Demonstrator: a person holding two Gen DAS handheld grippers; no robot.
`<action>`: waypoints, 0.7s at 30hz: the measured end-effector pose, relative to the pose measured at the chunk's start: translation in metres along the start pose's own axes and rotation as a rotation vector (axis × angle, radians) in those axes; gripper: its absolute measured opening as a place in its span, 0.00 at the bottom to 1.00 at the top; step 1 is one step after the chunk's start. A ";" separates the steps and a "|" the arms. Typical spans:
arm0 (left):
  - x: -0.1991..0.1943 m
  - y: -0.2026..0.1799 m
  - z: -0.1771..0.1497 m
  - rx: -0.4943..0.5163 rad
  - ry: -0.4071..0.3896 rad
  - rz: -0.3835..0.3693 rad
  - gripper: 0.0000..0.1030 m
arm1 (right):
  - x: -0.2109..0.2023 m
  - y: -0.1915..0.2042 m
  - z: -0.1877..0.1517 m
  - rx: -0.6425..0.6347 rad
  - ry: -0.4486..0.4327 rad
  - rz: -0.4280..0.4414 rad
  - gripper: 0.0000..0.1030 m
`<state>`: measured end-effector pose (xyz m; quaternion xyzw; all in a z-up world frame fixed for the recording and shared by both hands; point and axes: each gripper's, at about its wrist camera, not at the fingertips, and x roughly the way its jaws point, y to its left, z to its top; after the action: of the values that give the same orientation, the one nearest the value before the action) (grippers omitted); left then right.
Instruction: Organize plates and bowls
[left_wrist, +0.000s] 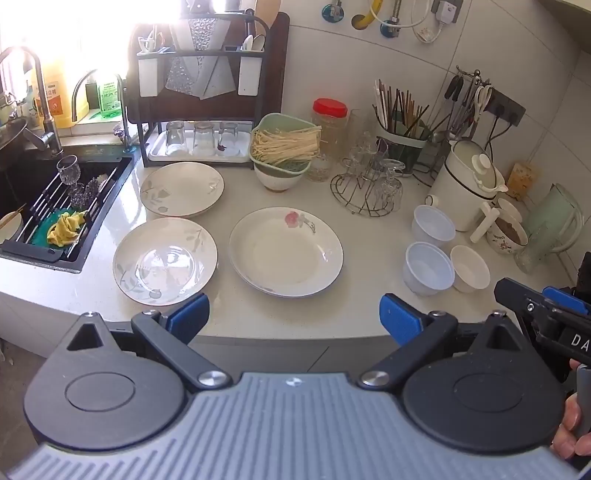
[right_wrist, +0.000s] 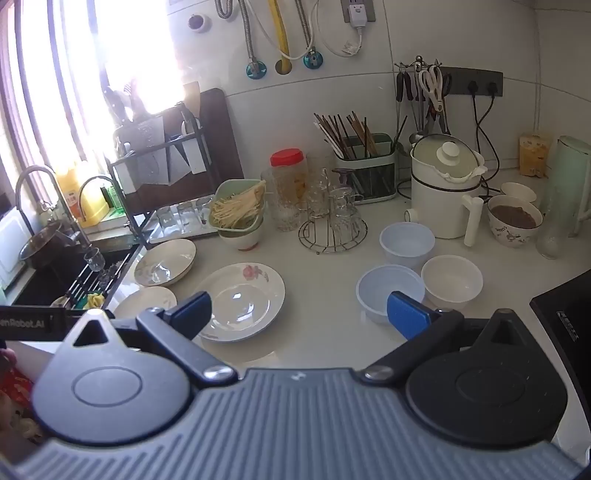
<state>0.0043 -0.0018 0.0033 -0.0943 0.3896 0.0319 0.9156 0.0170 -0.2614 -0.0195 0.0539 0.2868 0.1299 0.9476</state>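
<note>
Three shallow plates lie apart on the white counter: a rose-patterned plate (left_wrist: 286, 251) (right_wrist: 242, 301) in the middle, a leaf-patterned plate (left_wrist: 165, 260) (right_wrist: 147, 297) at the near left, and another leaf-patterned plate (left_wrist: 182, 188) (right_wrist: 165, 262) behind it. Three small bowls stand to the right: two translucent ones (left_wrist: 428, 267) (left_wrist: 433, 225) (right_wrist: 388, 291) (right_wrist: 406, 243) and a white bowl (left_wrist: 470, 267) (right_wrist: 451, 280). My left gripper (left_wrist: 294, 317) hangs open above the counter's front edge, nothing between its fingers. My right gripper (right_wrist: 299, 314) is open too, held above the counter between the rose plate and the bowls.
A sink (left_wrist: 55, 206) with a rack and yellow cloth lies at the left. At the back stand a dish rack (left_wrist: 203, 110) with glasses, a green basket of noodles (left_wrist: 284, 147) on a bowl, a wire glass stand (left_wrist: 364, 192), a chopstick holder (left_wrist: 402, 136) and a white pot (left_wrist: 465, 181).
</note>
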 end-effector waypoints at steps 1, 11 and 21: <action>0.000 -0.001 0.001 0.005 -0.001 0.000 0.97 | 0.001 0.001 0.000 0.004 0.003 -0.001 1.00; 0.002 -0.003 0.002 -0.005 -0.013 0.018 0.97 | 0.004 -0.001 0.002 0.004 -0.003 0.007 1.00; 0.008 -0.003 0.003 -0.003 -0.010 0.016 0.97 | 0.008 -0.001 0.006 0.005 -0.004 0.003 1.00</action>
<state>0.0123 -0.0040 -0.0001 -0.0923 0.3855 0.0404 0.9172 0.0269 -0.2599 -0.0194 0.0572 0.2853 0.1306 0.9478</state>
